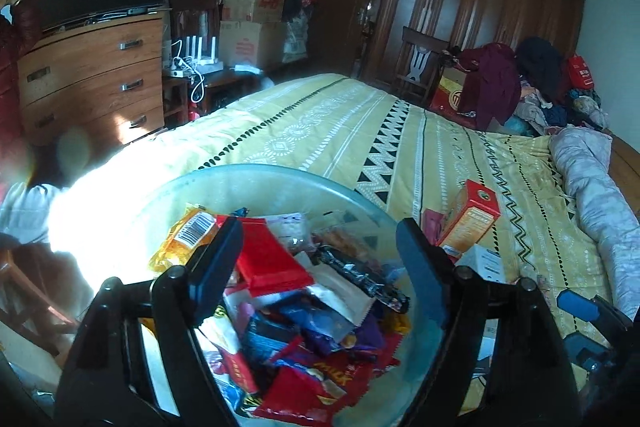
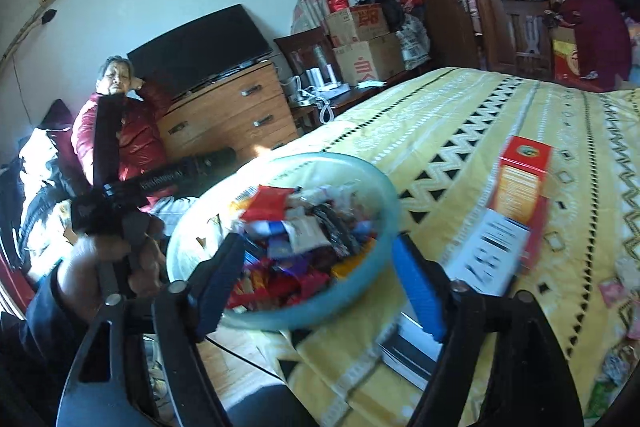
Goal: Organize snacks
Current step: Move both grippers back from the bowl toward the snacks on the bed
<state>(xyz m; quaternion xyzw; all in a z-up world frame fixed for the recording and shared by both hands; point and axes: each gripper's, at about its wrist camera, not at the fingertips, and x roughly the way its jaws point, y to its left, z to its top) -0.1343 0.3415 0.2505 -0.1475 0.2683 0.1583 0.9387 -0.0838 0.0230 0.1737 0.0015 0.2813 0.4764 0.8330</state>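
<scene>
The glass bowl (image 1: 280,173) of light, crinkly, slippery snack packets (image 1: 276,263) sits at the bed's edge, twelve o'clock of both gaping empty grippers: left gripper (image 1: 316,259), right gripper (image 2: 320,283). Pinch wrappers by their edges, I'd say.

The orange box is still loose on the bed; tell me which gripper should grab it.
Probably right. The right gripper, jaws open and empty, has the orange box just right of it. The left gripper hangs open over the glass bowl of snacks, farther off.

A yellow patterned bed (image 2: 460,131) carries a snack-filled glass bowl (image 2: 376,183), an orange box (image 2: 520,183) and a clothes pile (image 1: 532,87).
</scene>
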